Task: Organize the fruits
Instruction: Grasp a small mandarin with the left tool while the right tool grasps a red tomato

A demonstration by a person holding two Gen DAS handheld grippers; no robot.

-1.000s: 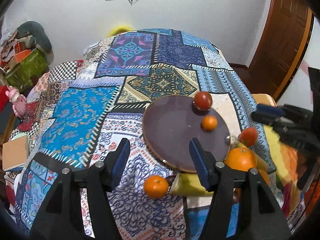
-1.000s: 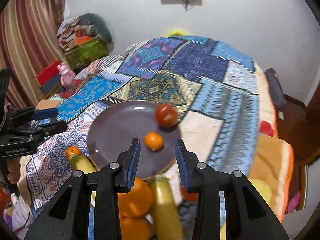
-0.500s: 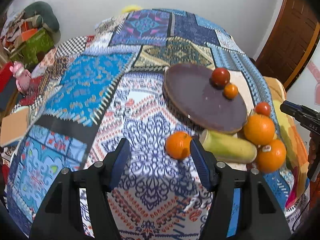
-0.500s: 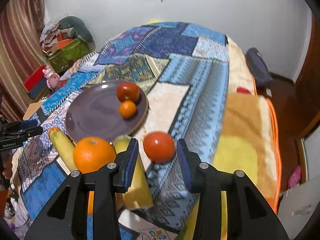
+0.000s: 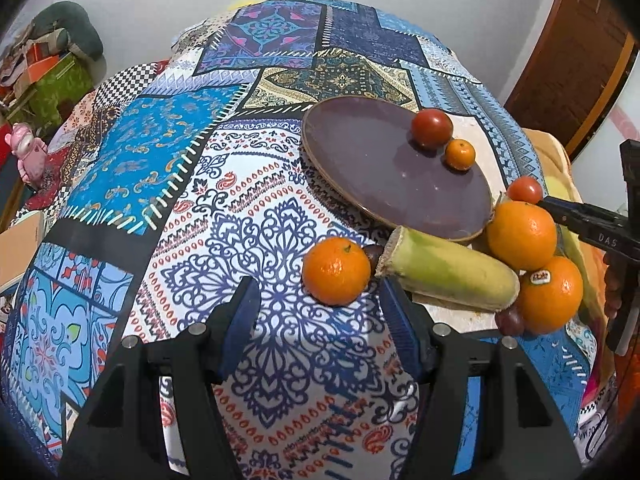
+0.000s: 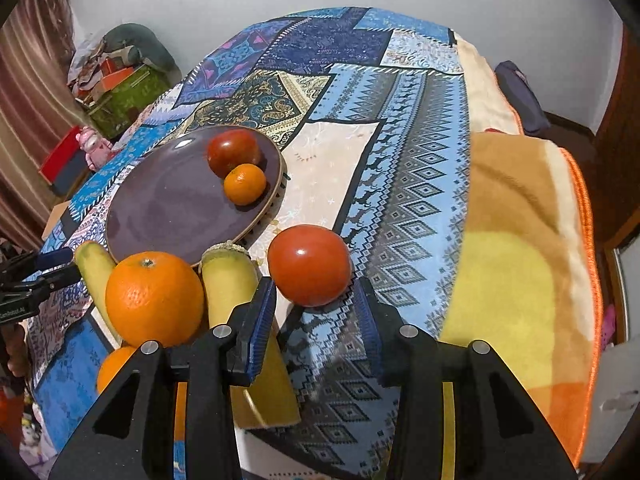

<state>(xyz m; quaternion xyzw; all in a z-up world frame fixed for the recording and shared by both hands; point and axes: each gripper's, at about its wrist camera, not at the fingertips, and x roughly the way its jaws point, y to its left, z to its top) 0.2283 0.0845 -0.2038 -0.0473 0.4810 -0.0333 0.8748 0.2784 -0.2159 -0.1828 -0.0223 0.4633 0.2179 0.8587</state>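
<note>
- We see the left gripper (image 5: 320, 308) spread wide, a mandarin (image 5: 336, 271) just ahead between its fingertips, untouched.
- Right gripper (image 6: 316, 308) is parted around a tomato (image 6: 309, 265) on the quilt (image 6: 404, 184), beside the plate (image 6: 168, 208).

Left tool (image 5: 318, 312) spread wide, mandarin (image 5: 336, 271) just ahead

Black gripper (image 5: 320, 312) frames, blue ribbed jaws
</note>
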